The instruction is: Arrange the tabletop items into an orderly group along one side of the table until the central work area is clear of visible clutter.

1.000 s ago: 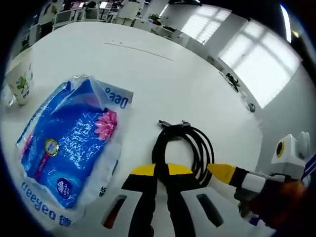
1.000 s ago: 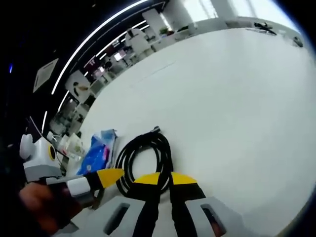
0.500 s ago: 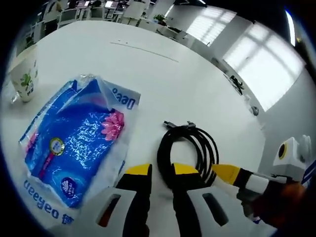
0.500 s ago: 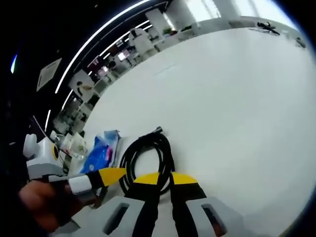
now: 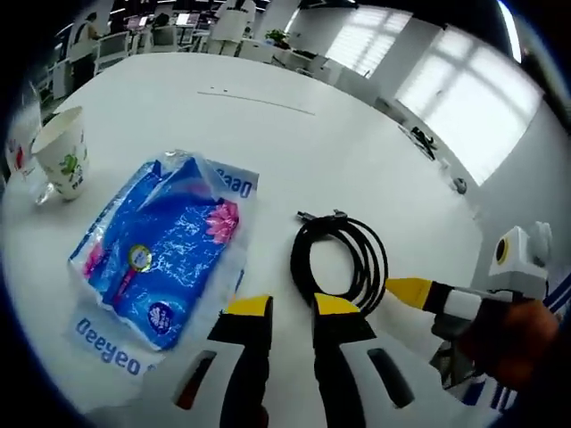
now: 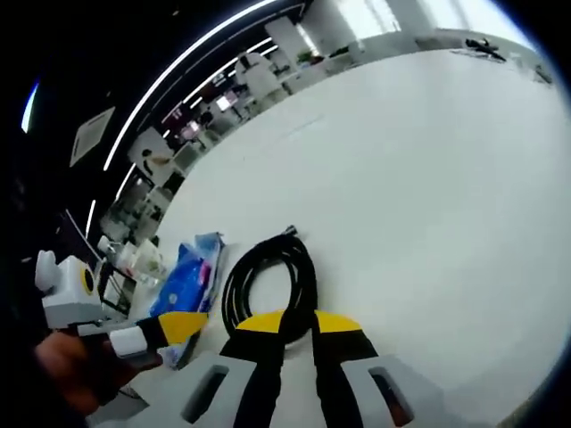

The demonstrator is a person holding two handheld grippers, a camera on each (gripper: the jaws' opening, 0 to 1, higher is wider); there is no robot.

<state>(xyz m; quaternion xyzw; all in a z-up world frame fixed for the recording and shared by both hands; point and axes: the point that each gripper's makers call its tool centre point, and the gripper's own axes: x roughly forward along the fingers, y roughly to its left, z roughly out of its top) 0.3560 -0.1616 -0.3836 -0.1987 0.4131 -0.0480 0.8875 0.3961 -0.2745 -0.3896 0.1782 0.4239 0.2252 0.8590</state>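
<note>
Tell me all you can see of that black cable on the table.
The cable is thin, black and rubbery-looking, wound into a loose oval coil of several loops. Two small plug ends stick out at the far side of the coil. It lies flat on the white table, apart from the blue packet beside it. The right claw is shut on the coil's near edge, strands passing between its yellow tips. The left claw stands open just short of it, not touching.
</note>
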